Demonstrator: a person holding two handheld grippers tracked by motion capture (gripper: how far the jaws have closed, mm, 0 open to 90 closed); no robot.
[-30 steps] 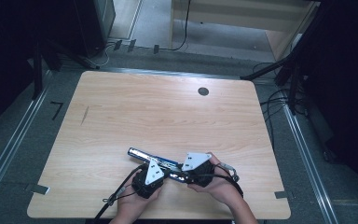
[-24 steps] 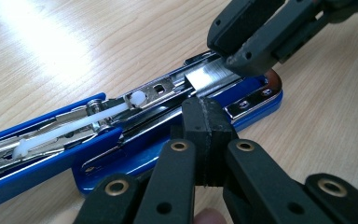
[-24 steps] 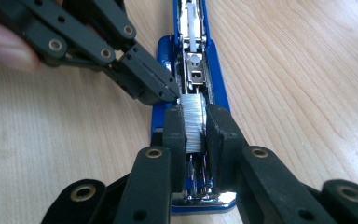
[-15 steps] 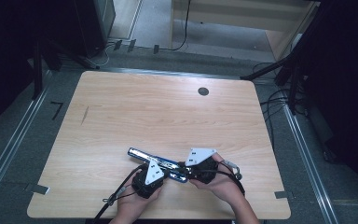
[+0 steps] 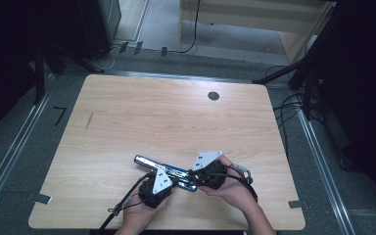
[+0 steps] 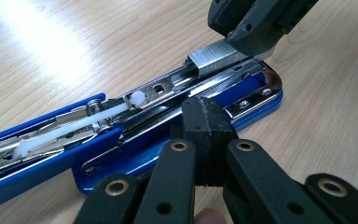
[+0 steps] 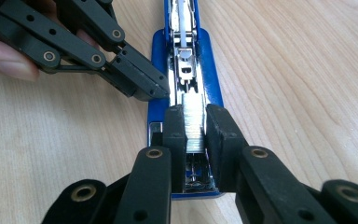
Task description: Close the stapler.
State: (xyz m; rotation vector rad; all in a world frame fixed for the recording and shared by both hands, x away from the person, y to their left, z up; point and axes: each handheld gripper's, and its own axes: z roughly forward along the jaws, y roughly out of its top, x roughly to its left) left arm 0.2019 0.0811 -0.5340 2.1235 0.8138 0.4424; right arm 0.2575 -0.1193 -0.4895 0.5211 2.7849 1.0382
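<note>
A blue stapler (image 5: pixel 149 163) lies flung open on the wooden table near its front edge, its metal magazine channel (image 7: pixel 182 70) facing up. My right gripper (image 7: pixel 196 126) is shut on a silver strip of staples (image 7: pixel 194 121) and holds it over the channel's front end. The same strip (image 6: pixel 212 58) sits on the rail under the right gripper's pads (image 6: pixel 251 28) in the left gripper view. My left gripper (image 6: pixel 208 116) is shut with nothing between its pads, its tip pressed against the side of the stapler base (image 6: pixel 256 100). From above, both grippers (image 5: pixel 169 182) (image 5: pixel 194 176) meet at the stapler's near end.
The table (image 5: pixel 176 117) has a round cable grommet (image 5: pixel 213 96) at its far right. Cables trail off the front edge beside the hands. Dark stands and floor cables ring the table.
The right gripper has edged slightly farther from the front edge with the staple strip. The left gripper and the stapler have stayed put.
</note>
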